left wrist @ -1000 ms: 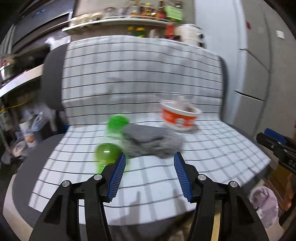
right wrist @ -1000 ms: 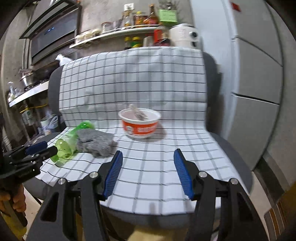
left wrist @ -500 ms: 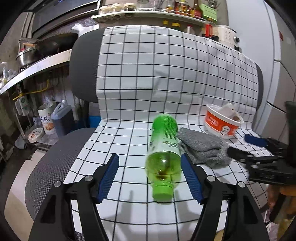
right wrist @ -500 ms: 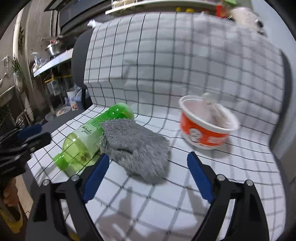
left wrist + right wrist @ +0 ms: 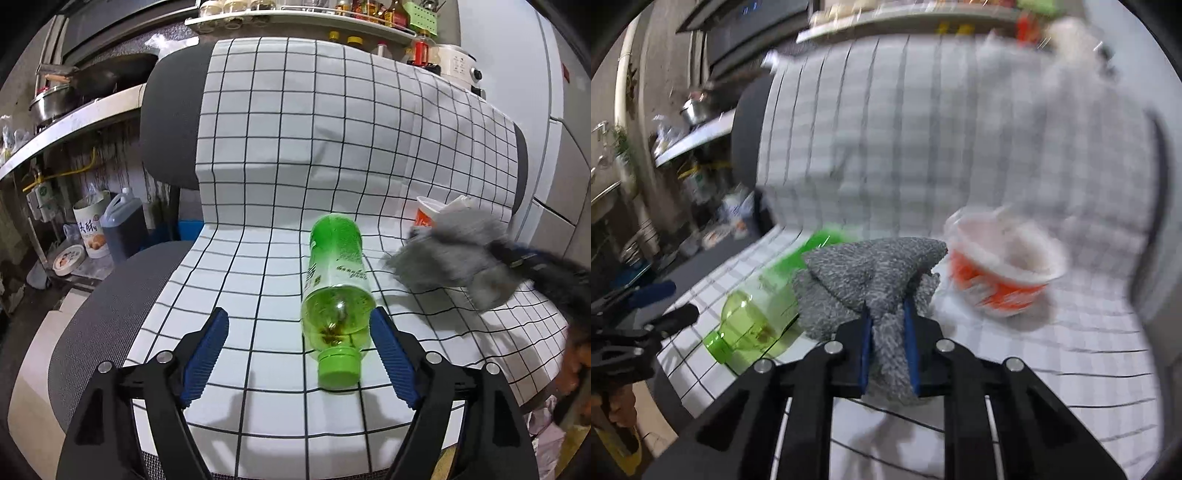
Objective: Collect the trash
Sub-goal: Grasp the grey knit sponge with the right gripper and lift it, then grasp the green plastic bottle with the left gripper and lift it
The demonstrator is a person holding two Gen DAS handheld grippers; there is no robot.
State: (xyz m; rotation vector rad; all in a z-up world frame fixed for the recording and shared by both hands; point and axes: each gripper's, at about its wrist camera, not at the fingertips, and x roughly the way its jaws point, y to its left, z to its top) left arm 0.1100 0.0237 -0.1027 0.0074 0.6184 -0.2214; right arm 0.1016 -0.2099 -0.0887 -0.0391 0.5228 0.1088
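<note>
Right gripper (image 5: 888, 350): blue pads closing on a bunched fold of the grey knitted cloth (image 5: 871, 280), which is pinched between them and lifted clear of the checked cover (image 5: 1052, 369) on the chair seat. Left gripper (image 5: 301, 358): jaws opening wide, straddling the neck end of the green plastic bottle (image 5: 338, 295), pads not touching it; the bottle lies on its side on the cover, cap toward the camera, a little brown residue inside. Orange-and-white paper bowl (image 5: 1001, 273): upright on the cover beyond the cloth, crumpled paper in it. Step in hand, as judged: cloth pickup under way, bottle pickup being lined up. Next move likely calls for the left pads to close squarely across the round, slippery bottle body. Left wrist view alone shows the bottle whole, and the right gripper entering from the right with the cloth half hiding the bowl. Right wrist view, blurred, alone shows the pinch itself and the bowl entire. No bin is identifiable in either view.
</note>
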